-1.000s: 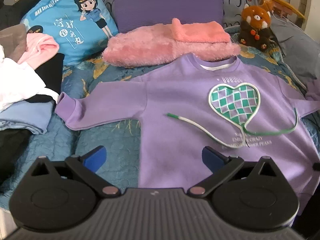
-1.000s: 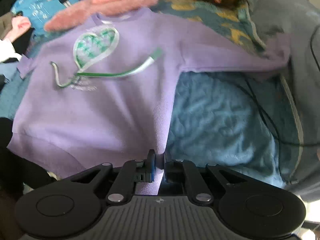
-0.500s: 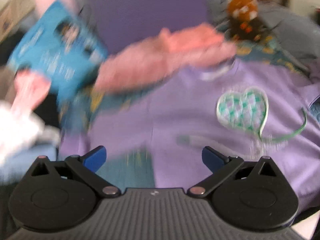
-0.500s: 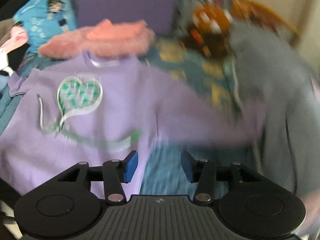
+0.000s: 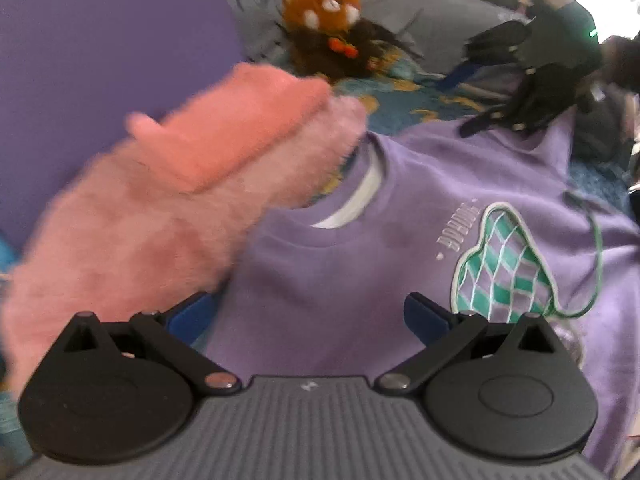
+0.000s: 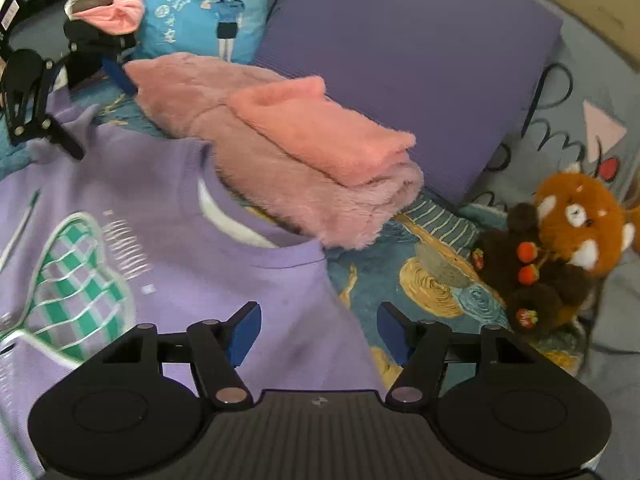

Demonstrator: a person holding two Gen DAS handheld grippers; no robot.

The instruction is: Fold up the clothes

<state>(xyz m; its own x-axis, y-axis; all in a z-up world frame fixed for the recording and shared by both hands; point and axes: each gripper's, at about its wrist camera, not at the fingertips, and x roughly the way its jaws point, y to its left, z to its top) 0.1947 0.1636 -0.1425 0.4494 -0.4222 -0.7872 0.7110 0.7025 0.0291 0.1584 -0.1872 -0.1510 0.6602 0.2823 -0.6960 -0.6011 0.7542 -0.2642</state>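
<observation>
1. The left tool (image 5: 310, 316) stands wide open with nothing between its blue pads. Its left pad (image 5: 188, 318) sits just at the edge of the pink fluffy garment (image 5: 160, 232); whether they touch I cannot tell. Its right pad (image 5: 426, 316) is over the purple cloth.
2. One purple sweatshirt (image 5: 340, 280) lies flat on the bed, front up. Its collar points toward the pillows and a white inner band shows in the neck opening.
3. One green-and-white checked heart (image 5: 504, 264) is stitched on its chest, with a green cord trailing from it.
4. The right tool (image 6: 318, 330) is open about as wide and grips nothing. Its left pad (image 6: 244, 332) is over the sweatshirt's shoulder near the collar. Its right pad (image 6: 394, 332) is over the blue patterned bedspread (image 6: 424, 284), so the shoulder edge runs between the two.
5. In the right wrist view, the left tool shows at the far left, over the other shoulder.
6. Two pink fluffy pieces lie stacked just behind the collar: the larger pale one below and a smaller salmon-pink folded piece (image 6: 320, 128) on top.
7. One purple cushion (image 6: 400, 60) stands behind them.
8. One blue cartoon pillow (image 6: 204, 8) lies to its left.
9. One red panda plush toy (image 6: 560, 240) sits on the bedspread at the right.
</observation>
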